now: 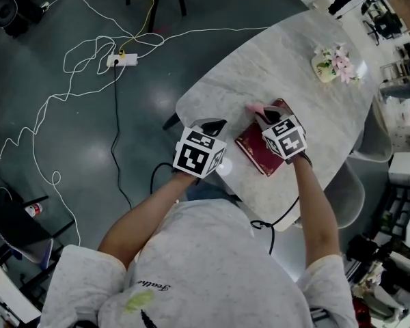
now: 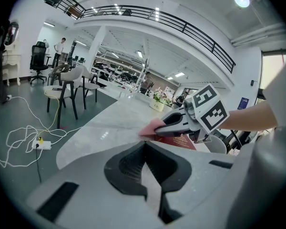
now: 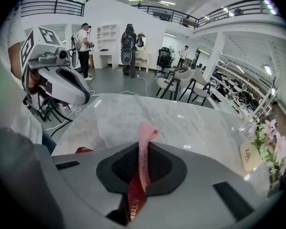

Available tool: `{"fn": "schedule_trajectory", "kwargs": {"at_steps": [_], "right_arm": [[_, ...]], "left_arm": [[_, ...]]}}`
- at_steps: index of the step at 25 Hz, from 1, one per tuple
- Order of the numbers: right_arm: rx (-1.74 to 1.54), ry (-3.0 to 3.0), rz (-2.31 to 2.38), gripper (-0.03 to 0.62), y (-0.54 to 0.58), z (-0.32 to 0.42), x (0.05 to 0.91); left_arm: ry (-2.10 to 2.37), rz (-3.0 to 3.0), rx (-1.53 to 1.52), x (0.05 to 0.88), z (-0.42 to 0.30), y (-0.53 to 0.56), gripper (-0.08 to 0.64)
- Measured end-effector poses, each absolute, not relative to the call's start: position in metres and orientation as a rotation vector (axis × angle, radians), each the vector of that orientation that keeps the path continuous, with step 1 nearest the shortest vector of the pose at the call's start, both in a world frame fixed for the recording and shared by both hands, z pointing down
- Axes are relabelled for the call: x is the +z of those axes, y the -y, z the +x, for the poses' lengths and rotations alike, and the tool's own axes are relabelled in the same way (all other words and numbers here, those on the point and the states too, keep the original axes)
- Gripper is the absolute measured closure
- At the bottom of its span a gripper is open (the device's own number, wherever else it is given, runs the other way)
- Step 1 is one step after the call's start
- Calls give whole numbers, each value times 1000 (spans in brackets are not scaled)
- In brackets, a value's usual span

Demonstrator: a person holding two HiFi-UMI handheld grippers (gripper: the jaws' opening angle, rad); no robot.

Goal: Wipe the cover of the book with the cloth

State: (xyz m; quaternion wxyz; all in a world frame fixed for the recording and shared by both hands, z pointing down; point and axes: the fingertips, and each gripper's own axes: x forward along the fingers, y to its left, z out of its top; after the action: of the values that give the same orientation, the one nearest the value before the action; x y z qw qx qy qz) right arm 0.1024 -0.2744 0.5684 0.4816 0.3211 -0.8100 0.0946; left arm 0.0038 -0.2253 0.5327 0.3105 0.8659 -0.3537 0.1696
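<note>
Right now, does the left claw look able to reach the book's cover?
Probably yes. The left claw, shut and empty, is just beside the book with nothing between them. The right claw, holding the cloth, is over only the book's far end.

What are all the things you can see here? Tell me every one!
Table: one, white marble, in the middle.
Book: one, dark red, flat on the table's near side.
Cloth: one, pink, over the book.
Flower pot: one, cream with pink flowers, at the table's far end.
Power strip: one, white, on the dark floor.
Chairs: at least two, pale seats with dark legs, beyond the table.
People: a few, far across the room.
Left gripper: one, grey, shut and empty, left of the book.
Right gripper: one, grey, shut on the cloth.
</note>
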Motion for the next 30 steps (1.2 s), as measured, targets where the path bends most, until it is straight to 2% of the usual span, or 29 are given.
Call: {"fn": "schedule_trajectory", "kwargs": {"at_steps": [30], "right_arm": [[212, 1984, 750, 572, 230, 66, 568]], "left_arm": [[954, 2309, 427, 521, -22, 191, 554]]}}
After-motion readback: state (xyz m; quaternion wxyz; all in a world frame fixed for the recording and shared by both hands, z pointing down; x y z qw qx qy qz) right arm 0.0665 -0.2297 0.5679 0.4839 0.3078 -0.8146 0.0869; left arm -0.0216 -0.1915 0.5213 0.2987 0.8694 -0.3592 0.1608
